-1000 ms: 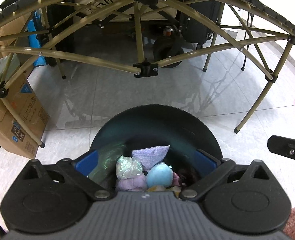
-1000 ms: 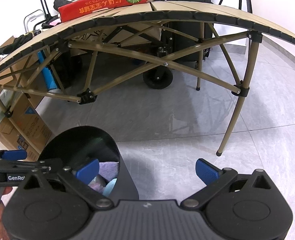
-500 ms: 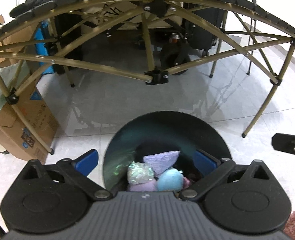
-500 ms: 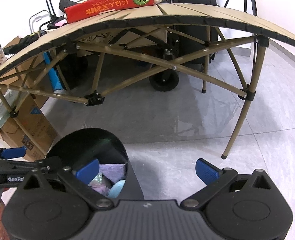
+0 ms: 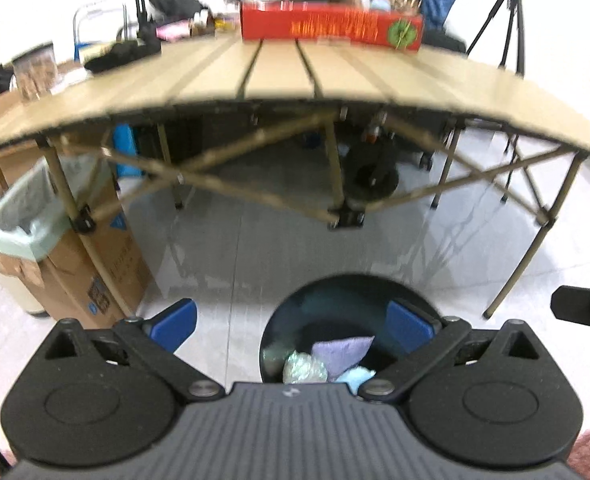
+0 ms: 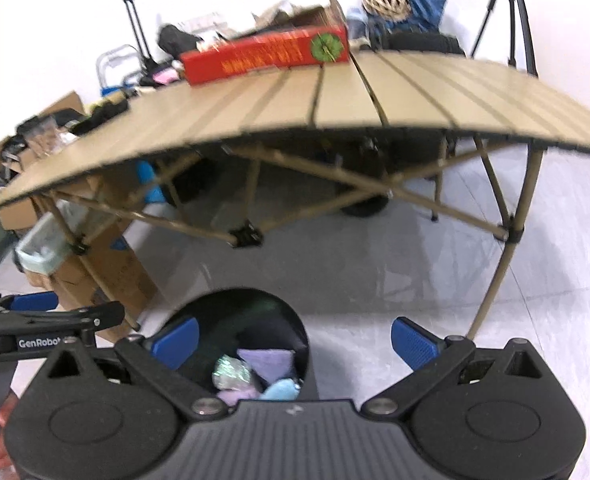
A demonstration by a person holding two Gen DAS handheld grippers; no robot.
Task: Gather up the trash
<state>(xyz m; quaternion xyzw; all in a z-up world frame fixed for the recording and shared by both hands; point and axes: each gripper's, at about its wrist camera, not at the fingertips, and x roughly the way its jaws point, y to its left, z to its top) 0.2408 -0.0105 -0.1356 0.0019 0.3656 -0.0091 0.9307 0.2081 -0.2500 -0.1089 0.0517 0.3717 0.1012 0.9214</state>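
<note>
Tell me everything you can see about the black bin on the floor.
The bin is a round, upright, dark container, seemingly smooth plastic, with no lid. It stands on the pale tiled floor in front of the folding table. Inside lie crumpled pieces: a lilac one, a shiny greenish one and a light blue one. Neither gripper touches it.

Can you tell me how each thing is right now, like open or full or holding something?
left gripper: open, holding nothing.
right gripper: open, holding nothing.
black bin: upright on the floor, no lid, crumpled trash inside.
folding table: unfolded, standing.
red box: lying flat on the table, looks closed.
cardboard box: open, lined with a green bag.
</note>
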